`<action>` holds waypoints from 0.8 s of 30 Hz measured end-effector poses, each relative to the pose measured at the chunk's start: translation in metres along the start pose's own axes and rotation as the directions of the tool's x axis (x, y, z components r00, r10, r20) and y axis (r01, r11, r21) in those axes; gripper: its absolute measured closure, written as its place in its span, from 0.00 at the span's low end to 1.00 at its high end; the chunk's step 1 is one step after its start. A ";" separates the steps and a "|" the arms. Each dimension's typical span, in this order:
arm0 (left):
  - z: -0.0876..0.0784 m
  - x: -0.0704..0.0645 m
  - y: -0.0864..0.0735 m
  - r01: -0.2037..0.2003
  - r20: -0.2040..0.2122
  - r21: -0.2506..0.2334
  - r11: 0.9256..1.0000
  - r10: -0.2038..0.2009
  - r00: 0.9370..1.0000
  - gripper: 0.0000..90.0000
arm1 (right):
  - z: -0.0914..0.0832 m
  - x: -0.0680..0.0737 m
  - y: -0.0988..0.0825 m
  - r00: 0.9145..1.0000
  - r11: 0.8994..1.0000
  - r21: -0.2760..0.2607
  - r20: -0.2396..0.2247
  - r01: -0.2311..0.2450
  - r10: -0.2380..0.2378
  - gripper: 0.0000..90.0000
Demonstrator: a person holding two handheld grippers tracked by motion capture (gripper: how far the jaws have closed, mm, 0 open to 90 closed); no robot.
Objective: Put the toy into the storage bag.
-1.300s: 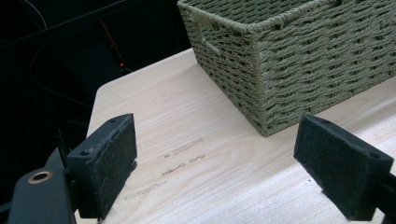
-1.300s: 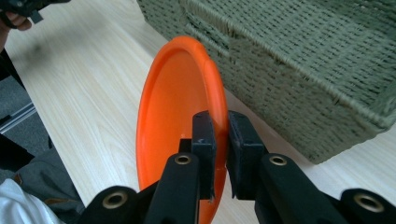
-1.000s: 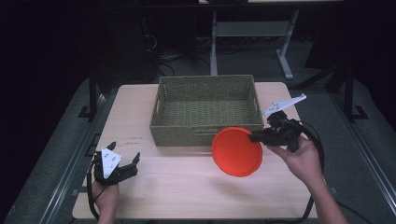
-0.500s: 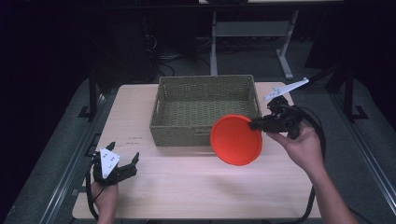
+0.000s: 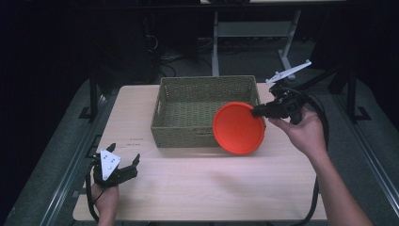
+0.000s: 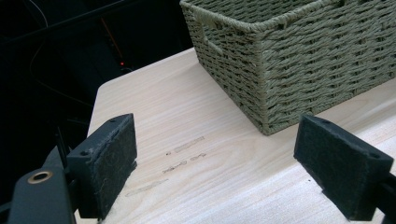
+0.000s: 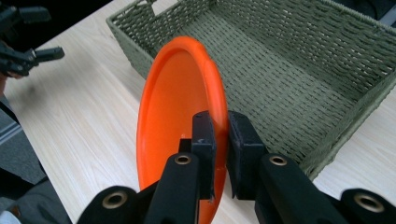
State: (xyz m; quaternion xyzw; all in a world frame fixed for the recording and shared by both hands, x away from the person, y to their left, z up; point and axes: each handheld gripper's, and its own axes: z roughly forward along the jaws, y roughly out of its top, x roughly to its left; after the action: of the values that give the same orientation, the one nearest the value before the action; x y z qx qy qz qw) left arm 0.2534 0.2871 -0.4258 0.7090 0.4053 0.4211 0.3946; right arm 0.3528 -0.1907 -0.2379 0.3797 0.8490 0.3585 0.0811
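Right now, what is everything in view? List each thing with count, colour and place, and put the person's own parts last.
plate: one, orange, held on edge at the basket's near right corner, clamped by its rim.
basket: one, olive-green woven, at the back middle of the table, nothing lying in it.
table: one, light wood, under everything.
metal stand: one, grey, on the floor behind the table.
right gripper: one, black, shut on the plate, at the table's right.
left gripper: one, black with a grey plate on top, jaws open and holding nothing, at the table's near left corner.
hands: two, the left hand at the near left edge, the right hand behind the right gripper.
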 end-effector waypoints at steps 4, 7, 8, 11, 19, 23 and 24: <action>0.000 0.000 0.000 0.001 -0.002 -0.003 1.000 -0.001 1.000 0.14 | 0.000 -0.004 0.011 1.000 1.000 0.008 0.011 -0.004 0.004 0.91; 0.000 0.000 0.000 0.001 0.002 -0.003 1.000 -0.001 1.000 0.14 | 0.001 -0.002 0.018 1.000 1.000 0.010 0.017 0.007 -0.008 0.91; 0.000 0.000 0.000 0.002 0.002 -0.006 1.000 -0.002 1.000 0.14 | 0.001 -0.001 0.020 1.000 1.000 0.009 0.013 0.006 -0.006 0.91; 0.000 0.000 0.001 0.009 0.002 -0.009 1.000 -0.009 1.000 0.14 | 0.004 0.000 0.027 1.000 1.000 0.016 0.000 0.012 -0.012 0.91; -0.001 0.002 0.000 0.021 0.003 -0.010 1.000 -0.020 1.000 0.14 | 0.017 -0.004 0.047 1.000 1.000 0.021 -0.002 0.005 -0.005 0.91; 0.000 0.001 0.000 0.022 0.004 -0.011 1.000 -0.022 1.000 0.14 | 0.023 -0.013 0.054 1.000 0.999 0.031 0.003 -0.019 0.019 0.91; 0.000 0.002 0.000 0.016 0.006 -0.009 1.000 -0.016 1.000 0.14 | 0.024 -0.016 0.056 1.000 0.999 0.030 0.007 -0.024 0.024 0.91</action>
State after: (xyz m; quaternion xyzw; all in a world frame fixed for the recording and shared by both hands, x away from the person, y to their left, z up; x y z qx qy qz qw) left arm 0.2540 0.2886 -0.4255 0.7052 0.4079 0.4175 0.4025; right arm 0.4064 -0.1630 -0.2205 0.3922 0.8493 0.3456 0.0737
